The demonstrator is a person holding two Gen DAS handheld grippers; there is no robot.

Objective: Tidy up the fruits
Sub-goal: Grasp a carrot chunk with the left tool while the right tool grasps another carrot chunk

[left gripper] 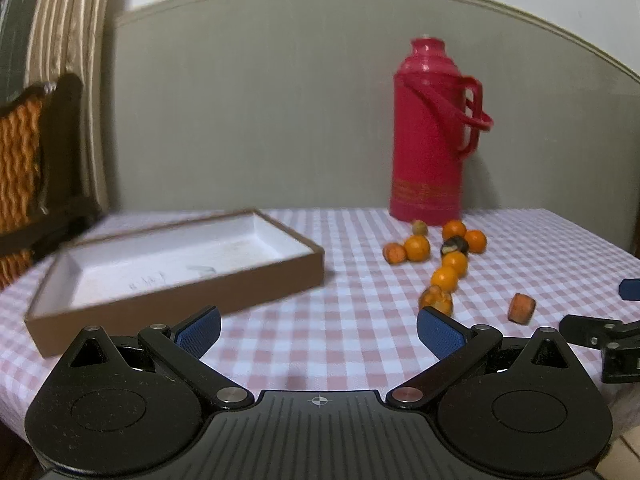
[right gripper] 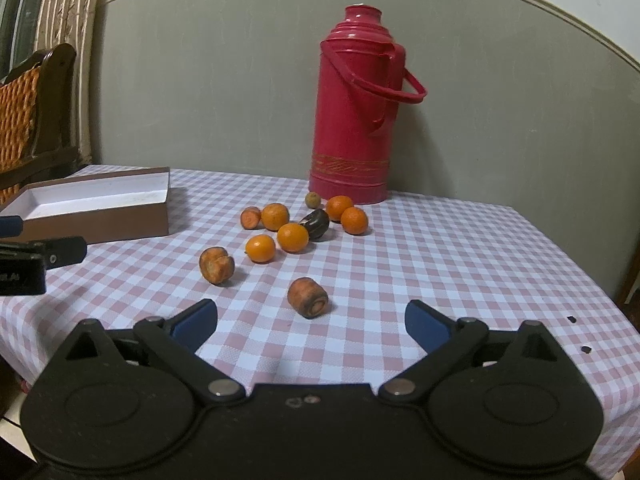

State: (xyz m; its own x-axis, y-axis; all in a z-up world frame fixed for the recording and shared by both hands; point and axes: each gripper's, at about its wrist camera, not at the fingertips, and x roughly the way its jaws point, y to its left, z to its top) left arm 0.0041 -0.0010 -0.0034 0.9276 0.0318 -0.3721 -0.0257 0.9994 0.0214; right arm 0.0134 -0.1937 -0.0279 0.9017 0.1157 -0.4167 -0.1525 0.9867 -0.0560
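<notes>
Several small oranges (right gripper: 293,237) lie in a loose group on the checked tablecloth (right gripper: 440,264), with carrot chunks (right gripper: 308,297) and a dark fruit (right gripper: 316,224) among them. The same group shows in the left wrist view (left gripper: 445,278). A shallow brown box with a white inside (left gripper: 176,258) stands at the left, empty; it also shows in the right wrist view (right gripper: 96,204). My left gripper (left gripper: 318,334) is open and empty, in front of the box's right end. My right gripper (right gripper: 310,326) is open and empty, just in front of the nearest carrot chunk.
A tall red thermos (right gripper: 354,108) stands behind the fruit against the grey wall. A wooden chair with an orange woven back (left gripper: 24,160) is at the far left. The table's right edge (right gripper: 600,280) drops off. Each gripper shows at the edge of the other's view.
</notes>
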